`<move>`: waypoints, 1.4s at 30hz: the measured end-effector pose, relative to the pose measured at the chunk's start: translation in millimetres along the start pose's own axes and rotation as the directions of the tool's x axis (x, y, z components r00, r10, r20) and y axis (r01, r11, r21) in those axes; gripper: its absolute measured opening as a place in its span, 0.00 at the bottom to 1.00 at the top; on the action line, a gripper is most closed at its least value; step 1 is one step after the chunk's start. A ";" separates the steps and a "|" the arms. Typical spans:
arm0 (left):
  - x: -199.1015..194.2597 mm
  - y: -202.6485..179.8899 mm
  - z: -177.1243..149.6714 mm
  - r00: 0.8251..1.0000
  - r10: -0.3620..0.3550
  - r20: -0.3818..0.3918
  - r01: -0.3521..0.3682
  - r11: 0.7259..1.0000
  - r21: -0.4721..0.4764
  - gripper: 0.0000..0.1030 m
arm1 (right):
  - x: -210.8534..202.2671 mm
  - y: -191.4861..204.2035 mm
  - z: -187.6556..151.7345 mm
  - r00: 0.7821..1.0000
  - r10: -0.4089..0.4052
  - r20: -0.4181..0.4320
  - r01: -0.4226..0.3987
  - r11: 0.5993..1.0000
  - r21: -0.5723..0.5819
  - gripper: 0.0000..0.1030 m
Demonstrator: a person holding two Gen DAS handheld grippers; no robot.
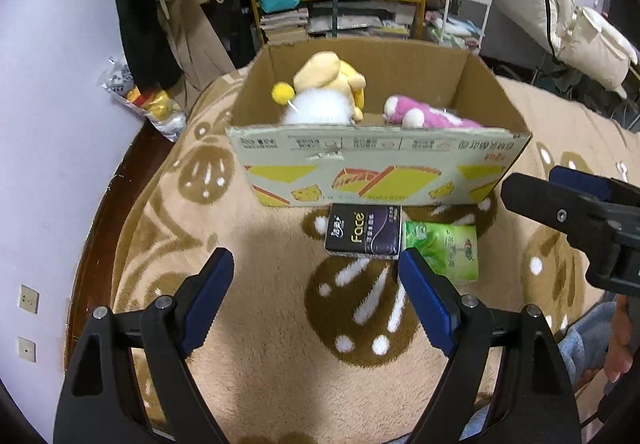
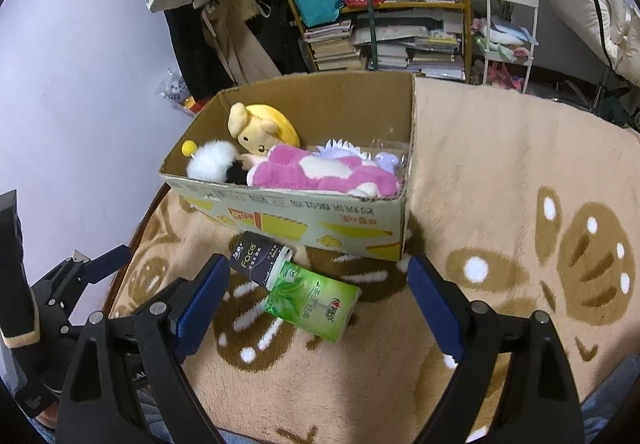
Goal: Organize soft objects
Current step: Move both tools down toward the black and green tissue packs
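**Two tissue packs wait in front of the toy box**

Beige plush blanket (image 1: 280,324) with brown paw and bone patterns covers the work surface, which meets a pale wall on the left; behind it stand a cluttered wooden shelf (image 2: 372,4) of bags, bottles and stacked books, and hanging coats.

An open cardboard box (image 1: 380,168) with yellow print sits on the blanket. Inside it lie a yellow plush toy (image 2: 260,128) at the back left, a white fluffy toy (image 2: 210,164) with a small yellow pom-pom against the near left wall, and a pink plush toy (image 2: 320,172) stretched along the near wall toward the right. A pale purple item shows behind the pink one, too hidden to identify.

Just in front of the box, on the blanket, lie a black tissue pack (image 1: 364,230) marked "Face" and a green tissue pack (image 1: 444,248). They touch side by side, the black one to the left and right up against the foot of the box.

The left gripper (image 1: 316,284) hangs above the blanket, tilted downward, its blue-padded jaws spread wide and empty; the black pack lies just beyond its tips. The right gripper (image 2: 320,284) is likewise wide open with nothing gripped, and the green pack shows between its fingers without touching either pad.
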State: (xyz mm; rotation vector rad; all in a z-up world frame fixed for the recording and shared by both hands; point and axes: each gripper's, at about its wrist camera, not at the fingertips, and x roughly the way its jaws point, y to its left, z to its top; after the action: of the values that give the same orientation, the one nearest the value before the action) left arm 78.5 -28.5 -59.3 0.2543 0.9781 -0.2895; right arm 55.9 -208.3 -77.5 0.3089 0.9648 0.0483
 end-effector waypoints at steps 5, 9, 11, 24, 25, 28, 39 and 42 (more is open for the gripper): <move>12.0 -3.8 0.2 0.999 -0.013 -0.029 0.013 1.000 0.011 0.81 | 8.6 3.0 2.2 1.000 -0.007 -0.015 0.007 1.000 -0.016 0.92; 20.6 -2.5 1.5 0.999 -0.020 -0.045 0.021 1.000 0.009 0.81 | 16.8 3.7 3.0 0.999 -0.012 -0.034 0.011 1.000 -0.014 0.92; 24.7 -1.6 1.9 0.998 -0.022 -0.052 0.022 1.000 0.006 0.81 | 20.6 3.1 2.8 0.999 -0.010 -0.044 0.009 1.000 -0.011 0.92; 52.6 -2.8 3.3 0.995 -0.061 -0.082 0.063 0.998 0.021 0.81 | 48.3 -9.3 -1.5 0.992 0.010 -0.130 -0.002 0.998 0.065 0.92; 55.1 -3.1 3.4 0.994 -0.060 -0.086 0.063 0.998 0.022 0.81 | 49.7 -9.3 -1.6 0.991 0.006 -0.131 0.002 0.998 0.063 0.92; 63.2 -2.7 3.5 0.993 -0.067 -0.100 0.069 0.997 0.018 0.81 | 56.6 -9.0 -1.1 0.991 -0.001 -0.137 0.009 0.998 0.057 0.92; 88.4 -1.6 1.3 0.983 -0.103 -0.154 0.106 0.994 0.009 0.81 | 86.4 -8.7 -6.7 0.974 0.043 -0.221 -0.022 0.995 0.099 0.92; 92.7 -1.3 1.1 0.980 -0.120 -0.160 0.122 0.993 0.004 0.81 | 92.1 -9.7 -8.0 0.971 0.052 -0.234 -0.028 0.994 0.106 0.92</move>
State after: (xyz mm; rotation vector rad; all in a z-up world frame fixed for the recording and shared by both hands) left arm 127.6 -41.7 -136.7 0.2335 1.1530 -0.3918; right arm 101.1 -199.3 -158.2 0.4242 1.1999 0.0741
